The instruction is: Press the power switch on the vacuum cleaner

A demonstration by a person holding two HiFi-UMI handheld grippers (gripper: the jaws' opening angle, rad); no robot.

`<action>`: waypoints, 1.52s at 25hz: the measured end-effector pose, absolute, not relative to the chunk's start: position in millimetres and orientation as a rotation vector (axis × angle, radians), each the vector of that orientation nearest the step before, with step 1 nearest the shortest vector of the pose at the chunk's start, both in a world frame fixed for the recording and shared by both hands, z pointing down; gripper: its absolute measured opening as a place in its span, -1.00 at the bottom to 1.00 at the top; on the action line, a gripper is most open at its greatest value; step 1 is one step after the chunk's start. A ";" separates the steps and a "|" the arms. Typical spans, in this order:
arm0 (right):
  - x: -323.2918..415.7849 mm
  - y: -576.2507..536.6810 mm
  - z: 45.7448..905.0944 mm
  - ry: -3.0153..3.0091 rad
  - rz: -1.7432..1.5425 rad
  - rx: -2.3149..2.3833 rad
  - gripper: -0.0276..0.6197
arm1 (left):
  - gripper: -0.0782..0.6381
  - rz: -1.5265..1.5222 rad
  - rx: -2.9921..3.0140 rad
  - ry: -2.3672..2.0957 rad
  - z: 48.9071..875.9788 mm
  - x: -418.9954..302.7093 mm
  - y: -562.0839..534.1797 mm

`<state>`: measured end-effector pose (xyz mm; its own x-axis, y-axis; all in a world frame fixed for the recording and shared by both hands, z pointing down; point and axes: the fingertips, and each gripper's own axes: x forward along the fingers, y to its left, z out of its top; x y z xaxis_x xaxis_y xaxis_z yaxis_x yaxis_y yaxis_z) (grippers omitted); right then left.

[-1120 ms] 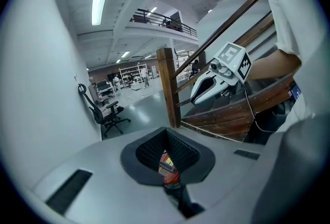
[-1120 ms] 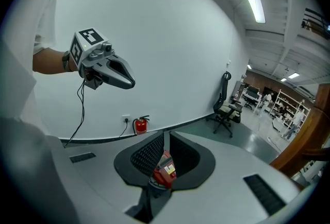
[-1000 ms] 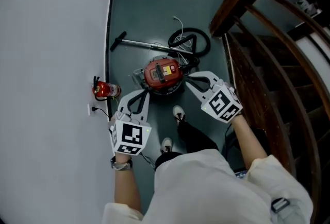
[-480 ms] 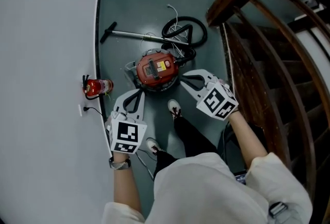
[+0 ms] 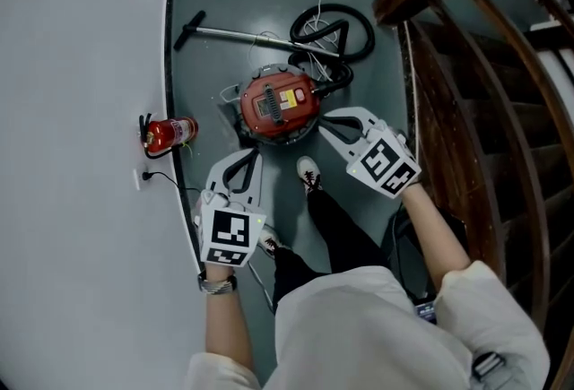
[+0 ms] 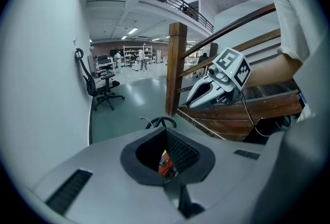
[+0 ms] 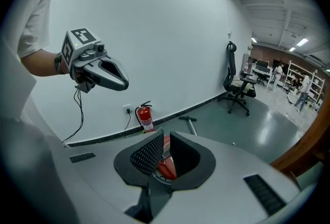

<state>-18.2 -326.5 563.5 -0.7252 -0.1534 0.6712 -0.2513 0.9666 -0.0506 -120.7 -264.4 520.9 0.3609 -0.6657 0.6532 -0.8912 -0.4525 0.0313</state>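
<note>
The red round vacuum cleaner (image 5: 278, 101) stands on the grey floor, its yellow label facing up. My left gripper (image 5: 250, 155) hangs shut just short of the vacuum's near left side, holding nothing. My right gripper (image 5: 325, 117) is shut too, its tip close beside the vacuum's right edge. In the left gripper view only a red sliver of the vacuum (image 6: 165, 165) shows past the left gripper (image 6: 166, 164), and the right gripper (image 6: 191, 103) hangs further off. In the right gripper view the vacuum (image 7: 166, 169) lies just beyond the right gripper (image 7: 164, 158).
The vacuum's black hose (image 5: 332, 30) and metal wand (image 5: 238, 37) lie beyond it. A red fire extinguisher (image 5: 169, 133) stands by the white wall (image 5: 81, 110) at the left. A wooden stair railing (image 5: 466, 92) rises on the right. The person's shoe (image 5: 308, 173) is near the vacuum.
Both grippers have sunk toward the floor and the vacuum, staying shut. The person's feet have shifted on the floor.
</note>
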 end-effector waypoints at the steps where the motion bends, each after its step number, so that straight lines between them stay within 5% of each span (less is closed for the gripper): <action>1: -18.5 -328.6 569.0 -2.392 0.184 0.282 -0.80 | -0.78 0.812 2.241 -1.356 526.9 -120.5 -266.1; 4: -19.4 -332.2 588.4 -2.369 0.188 0.260 -0.55 | -0.78 0.816 2.219 -1.350 542.7 -121.4 -270.6; 38: -31.1 -356.4 815.8 -2.155 0.241 0.066 -0.49 | -0.78 0.751 2.004 -1.310 696.9 -126.4 -283.2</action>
<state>-31.1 -356.4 815.8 -0.5623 0.0445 0.8258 -0.1393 0.9792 -0.1477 -126.4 -283.2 696.9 0.3459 -0.5760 0.7407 -0.9301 -0.3142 0.1900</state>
